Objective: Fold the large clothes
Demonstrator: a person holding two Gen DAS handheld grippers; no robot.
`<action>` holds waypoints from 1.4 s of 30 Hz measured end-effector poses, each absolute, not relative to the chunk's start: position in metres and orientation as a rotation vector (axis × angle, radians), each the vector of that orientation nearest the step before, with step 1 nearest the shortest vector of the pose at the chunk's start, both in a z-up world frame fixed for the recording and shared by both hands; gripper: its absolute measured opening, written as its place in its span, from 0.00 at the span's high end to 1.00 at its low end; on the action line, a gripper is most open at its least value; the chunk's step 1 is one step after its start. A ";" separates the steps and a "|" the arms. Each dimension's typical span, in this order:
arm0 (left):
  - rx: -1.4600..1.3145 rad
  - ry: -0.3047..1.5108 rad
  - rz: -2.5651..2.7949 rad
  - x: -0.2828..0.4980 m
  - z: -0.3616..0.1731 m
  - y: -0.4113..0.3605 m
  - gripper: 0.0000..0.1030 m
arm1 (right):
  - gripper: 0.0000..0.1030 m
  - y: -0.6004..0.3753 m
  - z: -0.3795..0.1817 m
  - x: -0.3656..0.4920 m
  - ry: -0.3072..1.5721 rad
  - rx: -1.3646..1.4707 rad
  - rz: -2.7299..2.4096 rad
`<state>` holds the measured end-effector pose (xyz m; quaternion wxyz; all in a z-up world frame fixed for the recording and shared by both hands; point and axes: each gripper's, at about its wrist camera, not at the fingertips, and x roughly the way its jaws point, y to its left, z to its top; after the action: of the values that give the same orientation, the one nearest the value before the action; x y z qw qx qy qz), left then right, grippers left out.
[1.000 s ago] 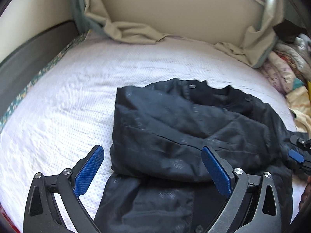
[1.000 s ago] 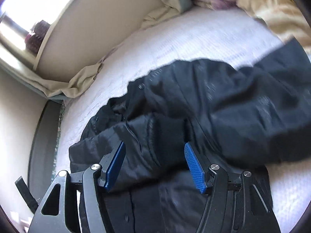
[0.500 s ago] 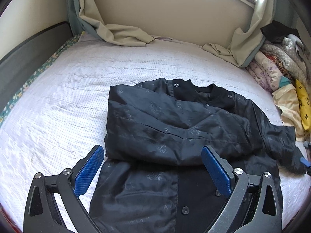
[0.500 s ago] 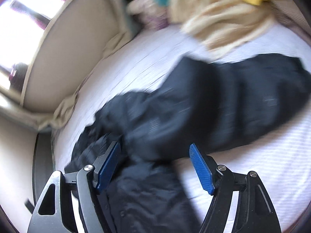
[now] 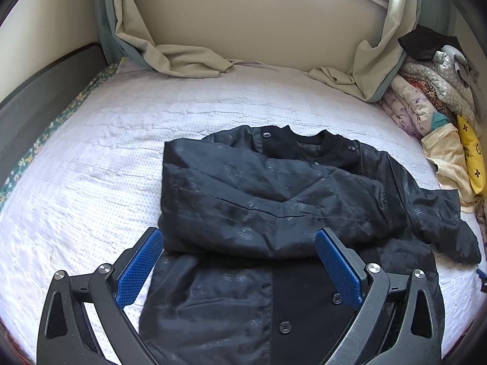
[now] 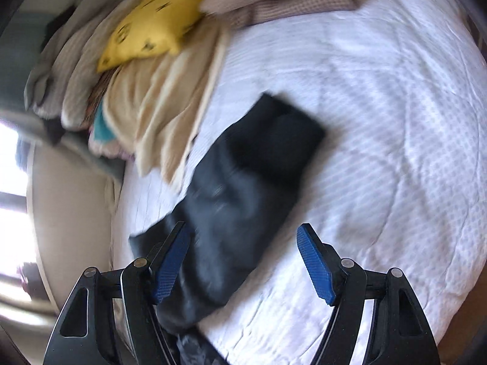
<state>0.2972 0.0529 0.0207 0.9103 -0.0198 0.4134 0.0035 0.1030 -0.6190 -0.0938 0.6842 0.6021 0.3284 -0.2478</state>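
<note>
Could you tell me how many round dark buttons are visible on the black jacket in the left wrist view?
5: two on the black patterned satin jacket by the collar, one just below, two low on the placket. Folds may hide others.

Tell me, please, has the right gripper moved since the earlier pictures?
Yes. The right gripper has swung away from the window wall toward the clothes pile, and now hangs open over the jacket's sleeve.
</note>
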 end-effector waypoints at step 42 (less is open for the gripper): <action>-0.164 0.822 -0.024 0.293 0.038 0.063 0.01 | 0.94 -0.342 0.088 0.207 0.543 0.263 -0.075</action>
<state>0.2933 0.0631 0.0384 0.9133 -0.0798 0.3992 -0.0118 0.2068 -0.3415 0.0878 0.9542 0.1294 0.2673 -0.0369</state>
